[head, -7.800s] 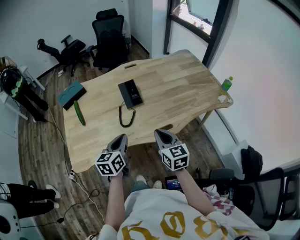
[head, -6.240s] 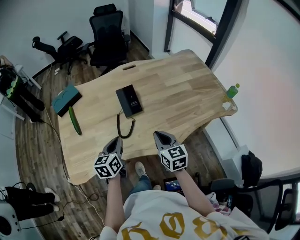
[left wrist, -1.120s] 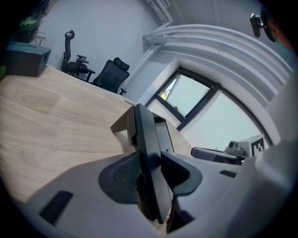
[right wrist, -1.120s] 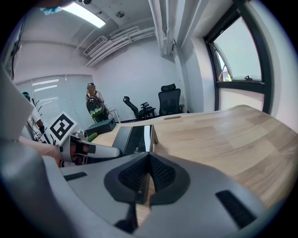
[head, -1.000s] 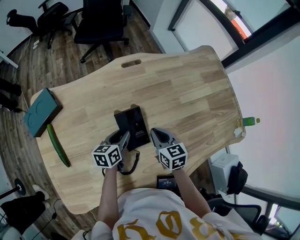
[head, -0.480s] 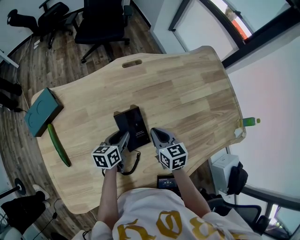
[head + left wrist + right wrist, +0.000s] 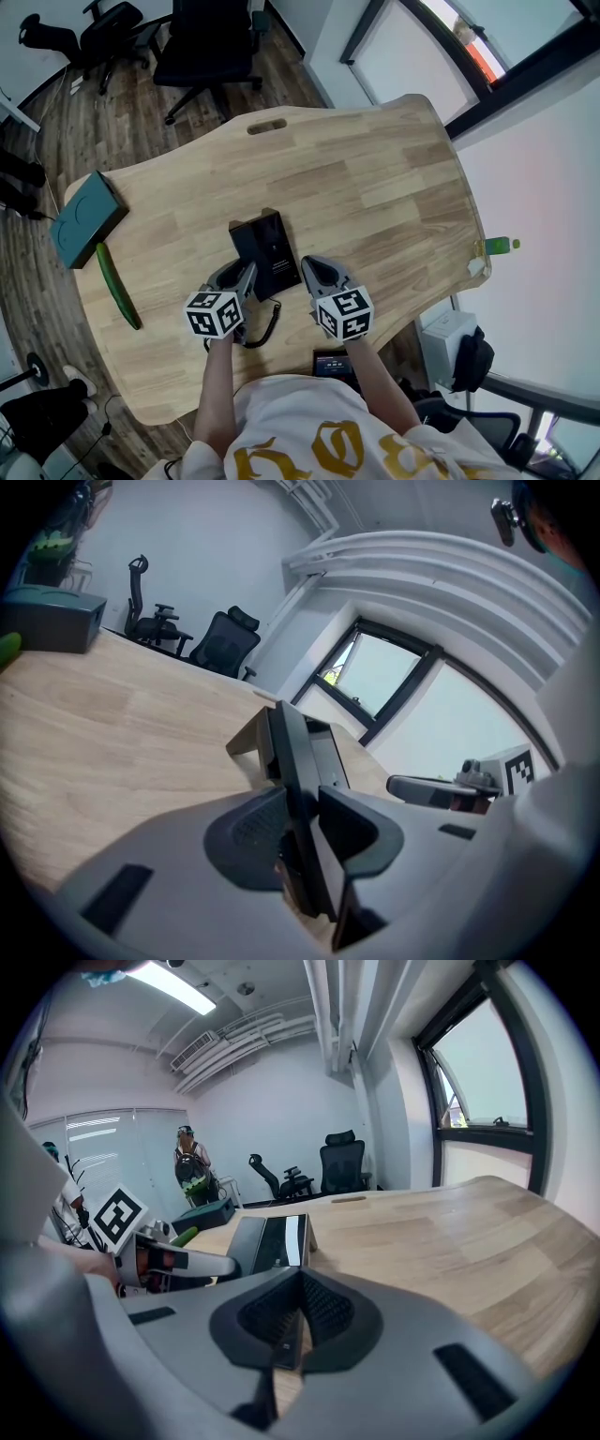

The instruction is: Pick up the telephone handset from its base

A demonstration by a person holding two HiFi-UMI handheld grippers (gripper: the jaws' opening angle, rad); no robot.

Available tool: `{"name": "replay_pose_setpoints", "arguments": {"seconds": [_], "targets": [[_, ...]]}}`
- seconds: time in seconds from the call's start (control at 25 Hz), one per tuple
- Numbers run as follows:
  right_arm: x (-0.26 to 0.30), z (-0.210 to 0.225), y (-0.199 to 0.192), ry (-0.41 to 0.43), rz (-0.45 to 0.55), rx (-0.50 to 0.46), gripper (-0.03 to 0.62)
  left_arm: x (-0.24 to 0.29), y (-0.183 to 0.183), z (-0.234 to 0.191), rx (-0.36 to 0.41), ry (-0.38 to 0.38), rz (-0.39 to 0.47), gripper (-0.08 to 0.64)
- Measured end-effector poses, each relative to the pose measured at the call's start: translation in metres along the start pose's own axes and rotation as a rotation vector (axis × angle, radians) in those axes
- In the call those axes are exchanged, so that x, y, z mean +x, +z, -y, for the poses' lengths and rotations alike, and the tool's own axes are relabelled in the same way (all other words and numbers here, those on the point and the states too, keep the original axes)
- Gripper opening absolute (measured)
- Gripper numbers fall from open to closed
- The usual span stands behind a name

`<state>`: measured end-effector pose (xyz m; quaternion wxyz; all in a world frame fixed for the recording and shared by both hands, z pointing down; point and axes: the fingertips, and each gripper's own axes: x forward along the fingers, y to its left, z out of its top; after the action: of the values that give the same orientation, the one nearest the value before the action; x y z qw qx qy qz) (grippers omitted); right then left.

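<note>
A black telephone (image 7: 265,251) lies on the wooden table (image 7: 375,178), its handset (image 7: 289,747) along the left side of the base (image 7: 330,759). My left gripper (image 7: 246,275) reaches over the phone's near left end. In the left gripper view the handset stands between the jaws of my left gripper (image 7: 302,803), which are closing, and both pads lie against its sides. My right gripper (image 7: 312,269) hovers just right of the phone's near end, shut with nothing in it; its pads meet in the right gripper view (image 7: 298,1321). The coiled cord (image 7: 265,330) trails toward the near table edge.
A green cucumber (image 7: 117,298) and a teal box (image 7: 86,218) lie at the table's left end. A green bottle (image 7: 497,246) stands by the right edge. Black office chairs (image 7: 211,37) stand beyond the far edge. A person (image 7: 190,1174) stands in the background.
Since the earliest frames I have come up to the table and both grippers have reached the phone. Over the last second the hands have kept still.
</note>
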<state>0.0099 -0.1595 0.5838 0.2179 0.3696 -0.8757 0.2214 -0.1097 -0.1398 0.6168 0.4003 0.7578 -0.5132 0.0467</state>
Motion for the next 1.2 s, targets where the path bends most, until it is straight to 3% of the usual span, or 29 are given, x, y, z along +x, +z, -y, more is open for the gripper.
{"name": "replay_pose_setpoints", "arguments": {"seconds": [0.68, 0.92, 1.04, 1.2], "targets": [[-0.005, -0.002, 0.000, 0.001, 0.005, -0.003, 0.005, -0.007, -0.001, -0.003, -0.047, 0.001, 0.014, 0.104], [-0.005, -0.005, 0.000, 0.004, 0.007, 0.002, 0.005, -0.013, 0.002, -0.009, -0.054, 0.025, 0.030, 0.058], [-0.004, -0.008, 0.000, 0.009, 0.007, 0.002, 0.005, -0.011, 0.004, -0.007, -0.085, -0.013, 0.025, 0.060], [-0.002, -0.010, -0.002, 0.016, 0.002, 0.005, 0.005, -0.008, 0.005, -0.003, -0.111, -0.063, 0.010, 0.119]]}}
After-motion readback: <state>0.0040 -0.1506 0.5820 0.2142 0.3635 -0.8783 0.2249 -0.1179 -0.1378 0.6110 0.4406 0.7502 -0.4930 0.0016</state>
